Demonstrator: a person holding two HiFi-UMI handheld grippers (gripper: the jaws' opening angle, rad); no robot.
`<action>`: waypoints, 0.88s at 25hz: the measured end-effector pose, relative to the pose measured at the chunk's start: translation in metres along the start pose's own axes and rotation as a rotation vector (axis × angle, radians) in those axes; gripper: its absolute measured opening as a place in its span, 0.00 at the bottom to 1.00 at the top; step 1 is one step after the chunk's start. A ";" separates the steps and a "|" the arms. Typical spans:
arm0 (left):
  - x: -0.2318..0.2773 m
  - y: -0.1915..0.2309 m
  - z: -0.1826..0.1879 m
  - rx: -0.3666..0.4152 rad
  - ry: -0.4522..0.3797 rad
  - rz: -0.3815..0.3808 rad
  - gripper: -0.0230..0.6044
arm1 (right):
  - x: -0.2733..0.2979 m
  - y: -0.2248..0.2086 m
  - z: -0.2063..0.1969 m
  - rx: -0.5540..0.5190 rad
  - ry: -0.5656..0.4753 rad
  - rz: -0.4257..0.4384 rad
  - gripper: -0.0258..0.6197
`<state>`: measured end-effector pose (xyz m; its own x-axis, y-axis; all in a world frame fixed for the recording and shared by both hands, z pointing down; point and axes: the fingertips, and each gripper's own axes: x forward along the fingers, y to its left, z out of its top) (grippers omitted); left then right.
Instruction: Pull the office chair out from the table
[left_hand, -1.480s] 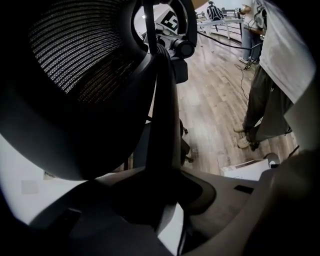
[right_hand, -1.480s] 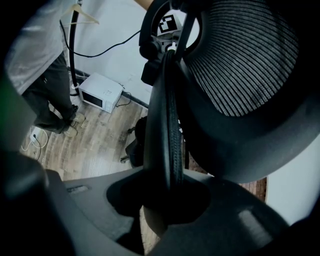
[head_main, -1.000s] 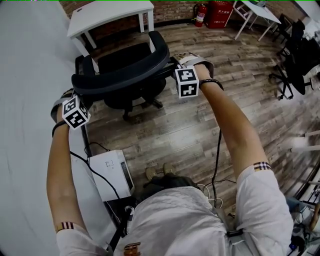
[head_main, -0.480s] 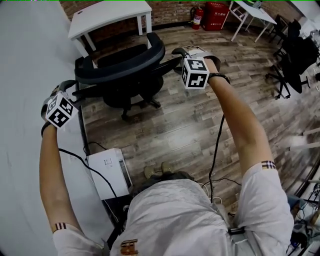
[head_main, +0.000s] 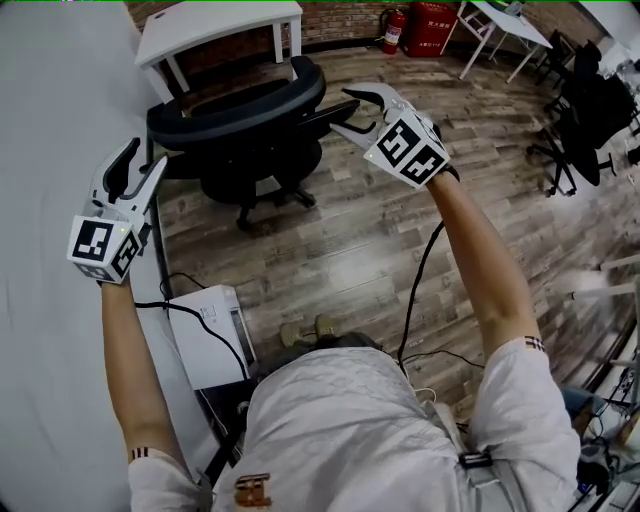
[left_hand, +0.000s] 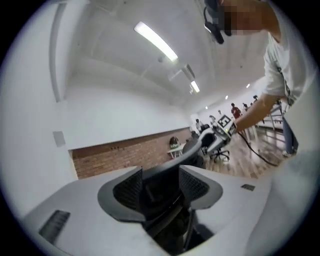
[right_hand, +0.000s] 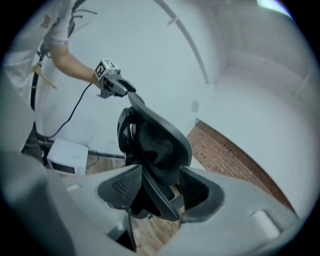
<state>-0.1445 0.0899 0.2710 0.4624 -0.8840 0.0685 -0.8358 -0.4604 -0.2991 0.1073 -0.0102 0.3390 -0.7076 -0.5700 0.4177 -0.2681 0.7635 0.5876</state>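
The black office chair (head_main: 240, 105) stands on the wood floor in front of a white table (head_main: 220, 22), its curved backrest toward me. My left gripper (head_main: 143, 160) is raised to the left of the backrest end, apart from it. Its jaws are closing with nothing between them; in the left gripper view (left_hand: 160, 187) the chair back (left_hand: 172, 167) lies beyond the jaws. My right gripper (head_main: 345, 112) hovers at the chair's right arm, its jaws wide and closing; in the right gripper view (right_hand: 160, 192) the backrest (right_hand: 155, 140) fills the gap without the pads pressing on it.
A white wall (head_main: 50, 120) runs along the left, with a white box (head_main: 205, 335) and cables at its foot. A fire extinguisher (head_main: 398, 22) and red cabinet (head_main: 435, 20) stand at the back. More white tables (head_main: 505, 25) and dark chairs (head_main: 595, 100) are at the right.
Both grippers were at the ends of the chair's backrest; they have risen off it and rolled, the left one swinging out toward the wall. The chair stands in much the same place.
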 end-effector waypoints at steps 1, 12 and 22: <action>-0.002 -0.008 0.011 -0.032 -0.045 0.009 0.38 | -0.005 0.003 0.008 0.040 -0.039 -0.005 0.40; 0.009 -0.088 0.036 -0.196 -0.191 -0.048 0.16 | -0.031 0.044 0.080 0.261 -0.363 0.001 0.13; 0.026 -0.122 0.043 -0.241 -0.187 -0.118 0.04 | -0.034 0.073 0.122 0.433 -0.568 0.090 0.04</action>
<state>-0.0178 0.1267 0.2684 0.5876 -0.8037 -0.0939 -0.8091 -0.5841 -0.0638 0.0316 0.1024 0.2831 -0.9385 -0.3427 -0.0427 -0.3444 0.9192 0.1907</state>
